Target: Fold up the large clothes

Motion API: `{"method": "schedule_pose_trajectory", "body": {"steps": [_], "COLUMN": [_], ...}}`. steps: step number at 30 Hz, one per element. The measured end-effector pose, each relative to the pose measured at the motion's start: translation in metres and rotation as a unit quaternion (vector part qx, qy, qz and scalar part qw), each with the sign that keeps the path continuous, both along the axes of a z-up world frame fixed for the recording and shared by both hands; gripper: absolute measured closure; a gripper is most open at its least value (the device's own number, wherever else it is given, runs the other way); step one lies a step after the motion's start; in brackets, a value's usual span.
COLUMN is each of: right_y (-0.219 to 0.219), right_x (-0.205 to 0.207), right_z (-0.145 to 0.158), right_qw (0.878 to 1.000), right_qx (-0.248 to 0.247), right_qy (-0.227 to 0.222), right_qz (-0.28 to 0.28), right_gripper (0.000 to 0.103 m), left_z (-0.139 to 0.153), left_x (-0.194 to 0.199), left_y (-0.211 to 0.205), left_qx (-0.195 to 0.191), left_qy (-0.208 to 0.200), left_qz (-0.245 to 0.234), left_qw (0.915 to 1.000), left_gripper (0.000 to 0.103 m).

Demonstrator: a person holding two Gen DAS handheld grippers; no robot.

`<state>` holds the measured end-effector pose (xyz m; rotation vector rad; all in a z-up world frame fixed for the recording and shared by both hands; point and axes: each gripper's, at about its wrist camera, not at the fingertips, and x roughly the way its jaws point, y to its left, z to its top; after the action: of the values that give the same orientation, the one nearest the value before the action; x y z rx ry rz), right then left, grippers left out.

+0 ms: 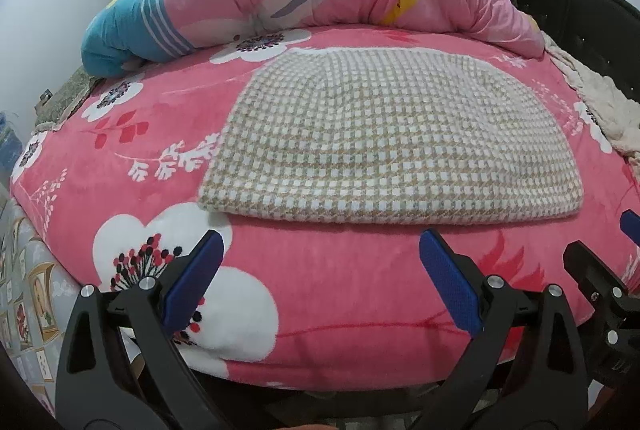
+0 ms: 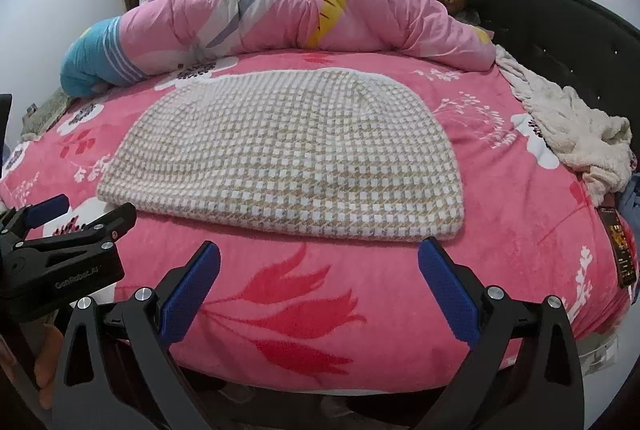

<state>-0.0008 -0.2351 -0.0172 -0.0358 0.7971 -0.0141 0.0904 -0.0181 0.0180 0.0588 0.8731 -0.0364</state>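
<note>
Beyond each open gripper (image 1: 320,254) (image 2: 318,260), the folded checked garment (image 1: 384,137) lies untouched.

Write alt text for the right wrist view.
A folded beige-and-white checked garment lies flat on a pink floral bedspread, just beyond the open, empty right gripper. The left gripper sits at left; a pink quilt is heaped behind.

A large beige-and-white houndstooth-checked woolly garment (image 1: 384,141) (image 2: 288,157) lies folded flat, filling the middle of both wrist views. Its near edge is a thick, straight fold running across the frame; its far edge curves in a rounded outline. The surface looks smooth, without visible wrinkles.
</note>
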Motion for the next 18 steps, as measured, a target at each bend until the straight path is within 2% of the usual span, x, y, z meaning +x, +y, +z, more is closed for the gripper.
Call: {"method": "schedule_pose_trajectory", "body": {"steps": [18], "right_y": [-0.0051], "right_x": [0.0008], "right_z": [-0.0014], "right_qw": [1.000], "right_qx": [-0.002], "right_qy": [0.006], "right_qz": [-0.004], "right_gripper": [0.007], "left_z": [-0.0040], "left_x": [-0.0009], "left_y": [-0.0024], "left_qx": [-0.006], "left_qy": [0.012], "left_qz": [-0.011], "left_qw": [0.9999], "left_gripper": [0.008]}}
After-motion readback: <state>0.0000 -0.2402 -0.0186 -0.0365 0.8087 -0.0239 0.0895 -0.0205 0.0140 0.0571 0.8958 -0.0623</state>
